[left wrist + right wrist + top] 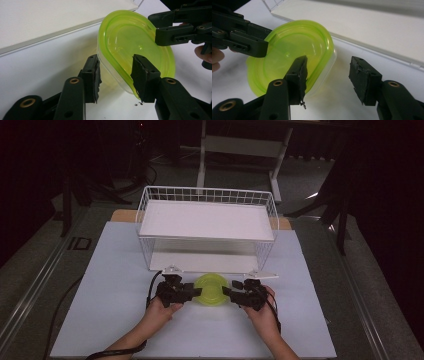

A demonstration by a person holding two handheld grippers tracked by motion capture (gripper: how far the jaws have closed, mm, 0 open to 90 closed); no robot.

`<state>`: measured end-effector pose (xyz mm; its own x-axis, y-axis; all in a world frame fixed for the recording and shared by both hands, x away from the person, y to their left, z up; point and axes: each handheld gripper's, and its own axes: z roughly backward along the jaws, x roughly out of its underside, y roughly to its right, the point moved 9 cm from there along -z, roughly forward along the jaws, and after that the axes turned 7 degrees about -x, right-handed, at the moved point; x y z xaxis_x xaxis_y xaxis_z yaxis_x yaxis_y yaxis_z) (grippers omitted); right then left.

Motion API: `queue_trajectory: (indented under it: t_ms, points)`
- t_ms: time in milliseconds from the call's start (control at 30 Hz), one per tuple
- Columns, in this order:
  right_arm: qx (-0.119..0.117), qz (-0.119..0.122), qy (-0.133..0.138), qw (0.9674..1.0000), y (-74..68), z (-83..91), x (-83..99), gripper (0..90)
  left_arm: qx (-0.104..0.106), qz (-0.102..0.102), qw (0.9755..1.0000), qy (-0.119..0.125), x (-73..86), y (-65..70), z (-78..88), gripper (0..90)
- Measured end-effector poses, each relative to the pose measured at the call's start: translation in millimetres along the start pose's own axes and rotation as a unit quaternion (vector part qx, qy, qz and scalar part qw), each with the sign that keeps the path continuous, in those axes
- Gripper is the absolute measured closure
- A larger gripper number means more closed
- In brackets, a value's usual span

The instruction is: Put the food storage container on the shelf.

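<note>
A clear oval container with a lime-green lid (211,290) (130,42) (287,50) lies on the white table just in front of the wire rack. My left gripper (196,291) (116,62) comes at it from the left. One pad lies against the clear wall and the other on the lid's near rim. From the right, my right gripper (228,293) (328,62) reaches its other end. One pad rests over the lid's rim, while the other stands apart from the wall with bare table between. Each gripper view shows the other gripper at the lid's far edge.
A white wire rack (207,220) with an upper shelf and a lower shelf stands directly behind the container. The white table sheet (115,320) spreads to both sides and toward the person. Cables trail from both grippers. Dark floor and a table frame lie beyond.
</note>
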<state>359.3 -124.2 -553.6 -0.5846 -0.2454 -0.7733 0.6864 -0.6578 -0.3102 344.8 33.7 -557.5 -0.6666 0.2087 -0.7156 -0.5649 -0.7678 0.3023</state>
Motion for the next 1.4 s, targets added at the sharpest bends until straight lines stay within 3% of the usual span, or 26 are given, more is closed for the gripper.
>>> queue_trajectory:
  t_ms: [133,300,400,467,600,667,800,967,1167,1400]
  points:
    - [-0.014,-0.009,-0.002,0.9999,-2.2,3.9,4.8,51.6,-0.004,-0.006,1.0,0.005,1.8,7.5,2.7,62.0]
    - [-0.027,-0.002,-0.015,0.9995,-10.7,9.4,9.5,65.6,0.008,0.003,0.9999,0.01,5.9,14.7,5.7,68.1]
    - [-0.028,-0.002,-0.021,0.9994,-13.3,11.2,11.2,66.0,0.008,0.005,0.9999,0.01,6.5,15.8,6.1,70.2]
    - [-0.039,-0.03,-0.029,0.9983,-17.4,14.9,15.6,71.0,0.01,0.014,0.9999,0.003,11.4,23.6,10.6,74.8]
    - [-0.034,-0.058,-0.031,0.9973,-20.4,19.6,21.2,79.2,-0.029,-0.001,0.9996,-0.007,17.9,31.2,15.7,81.3]
    - [-0.036,-0.056,-0.034,0.9972,-22.0,19.7,23.2,79.2,-0.029,0.004,0.9996,-0.003,18.2,32.0,17.9,81.6]
    - [-0.04,-0.06,-0.016,0.9973,-25.1,22.4,15.3,79.6,-0.021,-0.006,0.9995,0.024,8.2,29.2,24.6,81.9]
    - [-0.039,-0.061,0.006,0.9974,-26.0,24.7,-1.0,79.8,-0.01,0.001,0.9988,0.048,-4.9,23.5,29.5,82.0]
    - [-0.035,-0.067,0.03,0.9967,-24.7,17.8,-21.8,80.0,-0.004,0.016,0.9973,0.072,-21.3,6.1,29.7,81.8]
    - [-0.028,-0.074,0.046,0.9958,-22.4,3.5,-34.4,80.0,-0.028,0.019,0.9944,0.1,-30.8,-11.2,26.3,81.4]
